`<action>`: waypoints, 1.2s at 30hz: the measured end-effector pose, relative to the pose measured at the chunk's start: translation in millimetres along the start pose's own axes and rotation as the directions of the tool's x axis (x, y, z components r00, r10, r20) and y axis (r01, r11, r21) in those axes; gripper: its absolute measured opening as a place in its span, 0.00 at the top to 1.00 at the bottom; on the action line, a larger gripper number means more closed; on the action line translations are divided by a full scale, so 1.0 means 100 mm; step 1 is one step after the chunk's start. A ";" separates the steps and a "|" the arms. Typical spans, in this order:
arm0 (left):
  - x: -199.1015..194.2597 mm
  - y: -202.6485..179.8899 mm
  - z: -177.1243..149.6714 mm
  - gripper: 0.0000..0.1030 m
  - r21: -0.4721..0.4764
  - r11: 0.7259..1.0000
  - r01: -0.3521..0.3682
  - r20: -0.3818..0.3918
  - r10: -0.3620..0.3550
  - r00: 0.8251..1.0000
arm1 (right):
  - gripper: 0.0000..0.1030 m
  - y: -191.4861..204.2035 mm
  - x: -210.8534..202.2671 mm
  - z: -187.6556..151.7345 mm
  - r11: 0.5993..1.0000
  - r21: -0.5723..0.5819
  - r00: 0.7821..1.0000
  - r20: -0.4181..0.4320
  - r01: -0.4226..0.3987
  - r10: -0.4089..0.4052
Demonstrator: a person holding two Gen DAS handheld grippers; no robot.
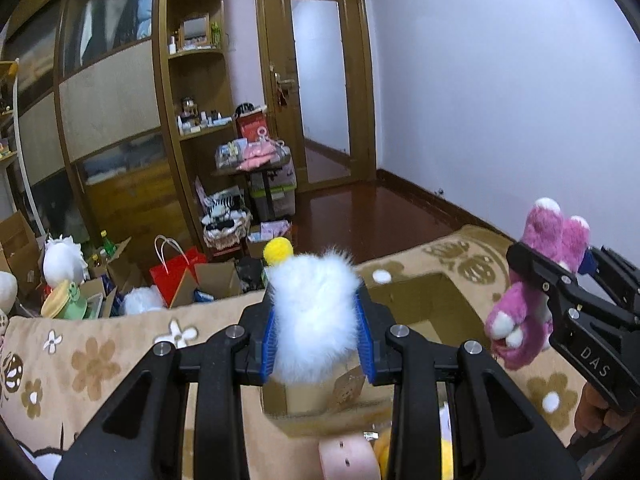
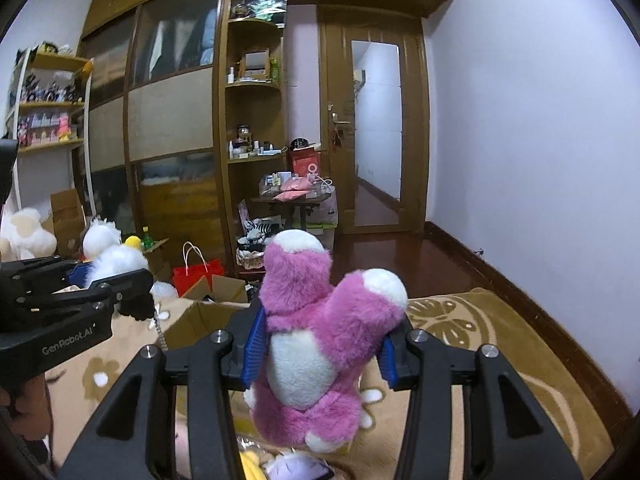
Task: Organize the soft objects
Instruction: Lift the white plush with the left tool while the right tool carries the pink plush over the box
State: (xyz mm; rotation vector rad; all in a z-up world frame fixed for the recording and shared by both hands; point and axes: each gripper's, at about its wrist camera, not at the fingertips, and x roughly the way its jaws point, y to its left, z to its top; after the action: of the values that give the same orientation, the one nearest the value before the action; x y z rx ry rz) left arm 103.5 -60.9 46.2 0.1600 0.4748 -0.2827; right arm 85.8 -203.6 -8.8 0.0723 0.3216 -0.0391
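**Left wrist view: two plush toys held above an open carton**

Left wrist view shows the left gripper (image 1: 318, 340) clamped on a white fluffy toy (image 1: 314, 316) with a yellow pompom (image 1: 278, 250) on top, its blue pads pressed into the fur on both sides. Below it stands an open cardboard box (image 1: 404, 292) on a beige flowered blanket (image 1: 92, 364); most of the box's inside is hidden behind the toy and the gripper, though a tag-like piece shows against its inner wall. At the bottom edge lie a pink band-like item (image 1: 348, 458) and something yellow, hard to identify.

To the right, the right gripper (image 2: 320, 346) is closed on a pink and white plush toy (image 2: 316, 340), held in the air near the box.

Beyond the blanket the floor is crowded: a red paper bag (image 1: 176, 276), more open cartons, other white plush animals, a woven basket (image 1: 226, 232) of striped fabric and a small loaded table. A wooden wardrobe and a door stand behind.
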 end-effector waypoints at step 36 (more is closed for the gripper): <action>1.18 0.03 -0.48 0.66 -0.050 0.997 0.057 -0.259 -0.068 0.964 | 0.51 -0.13 1.00 -0.52 0.994 0.074 0.976 -0.194 -0.084 0.097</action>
State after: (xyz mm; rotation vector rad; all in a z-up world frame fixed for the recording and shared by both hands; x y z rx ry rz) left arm 184.2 -74.4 -51.6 0.1420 0.7473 -0.3149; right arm 163.3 -215.3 -90.0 0.1563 0.5149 0.0483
